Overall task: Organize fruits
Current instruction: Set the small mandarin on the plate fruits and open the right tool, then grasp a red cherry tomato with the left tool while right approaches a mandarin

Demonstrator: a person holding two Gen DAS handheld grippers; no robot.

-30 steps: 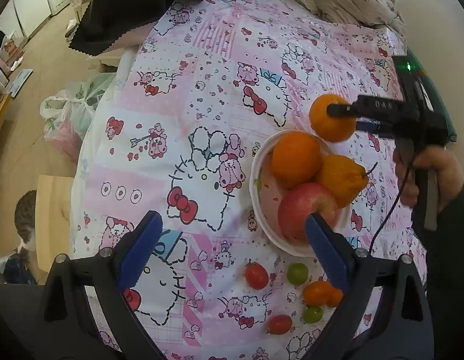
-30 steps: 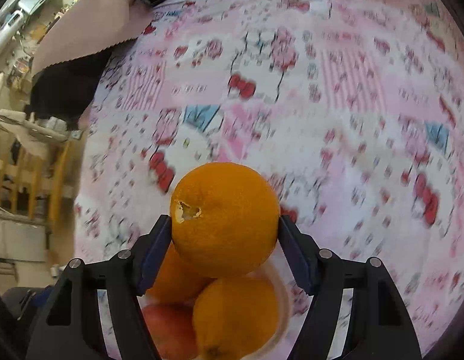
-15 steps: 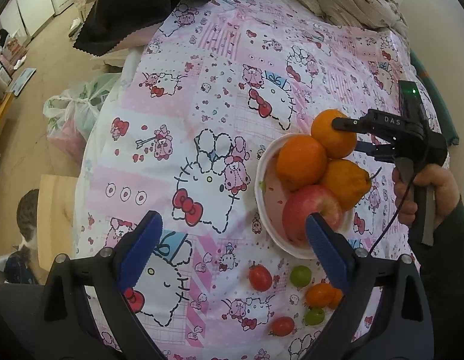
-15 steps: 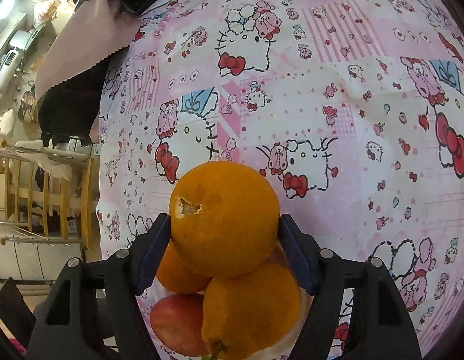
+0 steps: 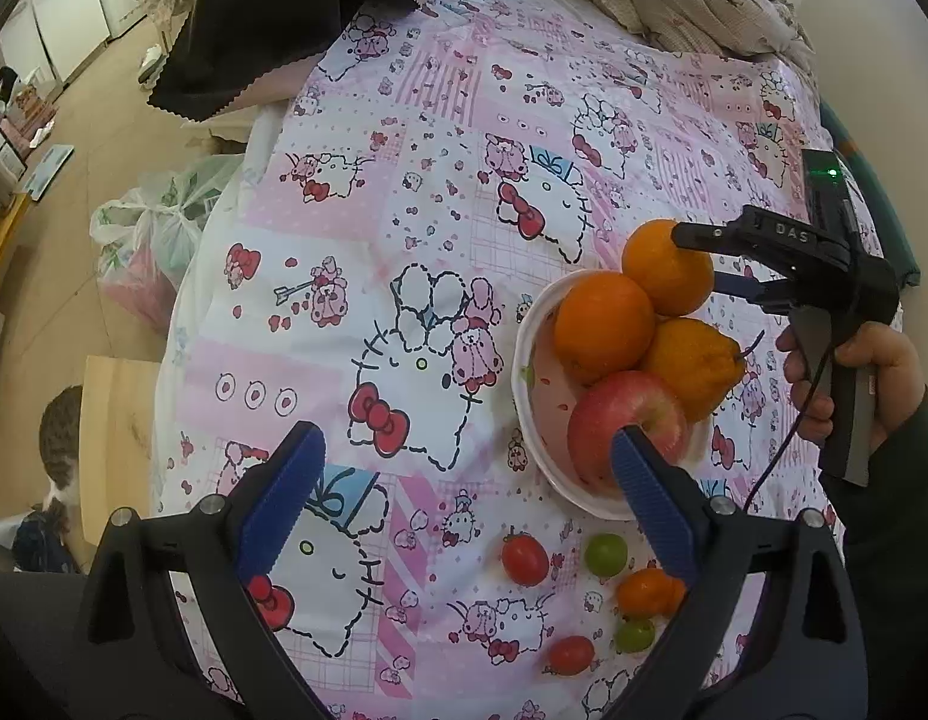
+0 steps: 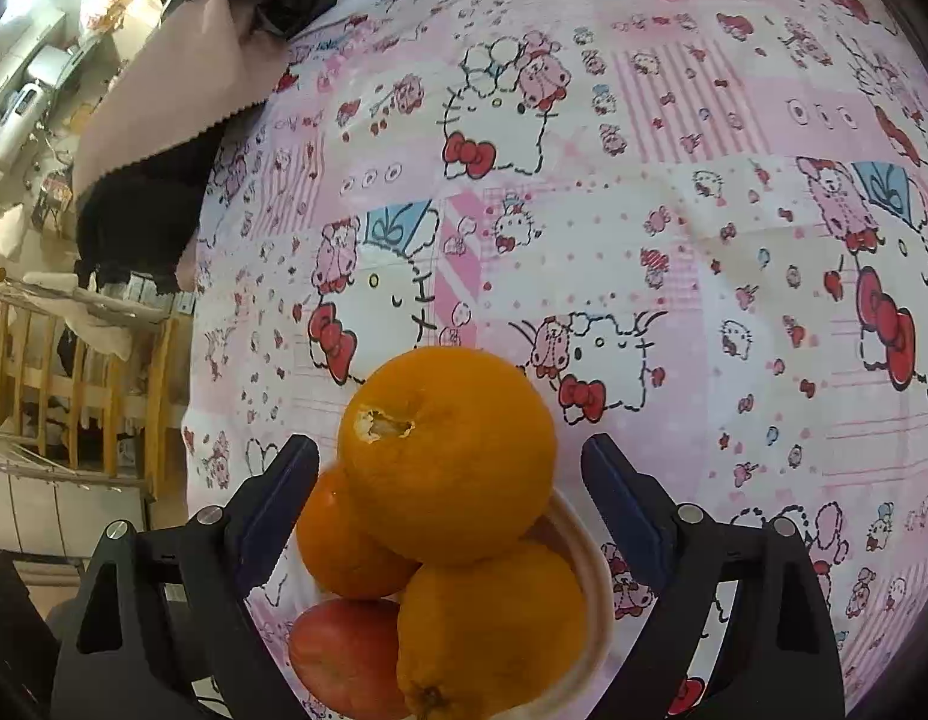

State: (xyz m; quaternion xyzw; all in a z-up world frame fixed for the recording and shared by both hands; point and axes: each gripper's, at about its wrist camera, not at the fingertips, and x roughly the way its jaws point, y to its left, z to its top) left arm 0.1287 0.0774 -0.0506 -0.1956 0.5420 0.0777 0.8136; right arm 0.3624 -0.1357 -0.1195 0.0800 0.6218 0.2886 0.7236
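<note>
A white bowl [image 5: 527,420] on the Hello Kitty cloth holds a red apple [image 5: 608,420], an orange [image 5: 602,324] and a bumpy orange citrus [image 5: 695,363]. A further orange [image 6: 446,456] rests on top of the pile at the bowl's far rim; it also shows in the left wrist view [image 5: 665,267]. My right gripper [image 6: 449,474] is open, its fingers apart on both sides of that orange. My left gripper [image 5: 464,486] is open and empty, above the cloth near the bowl. Several cherry tomatoes, red [image 5: 524,561], green [image 5: 606,553] and orange [image 5: 644,591], lie loose in front of the bowl.
Dark and pink cloth [image 5: 272,42] lies at the table's far left edge. Crumpled bedding [image 5: 692,0] lies at the far right. A plastic bag [image 5: 152,240] and a cat [image 5: 62,438] are on the floor at left.
My right gripper lowered the orange onto the fruit pile and opened its fingers, letting it go. The left gripper stayed about where it was.
</note>
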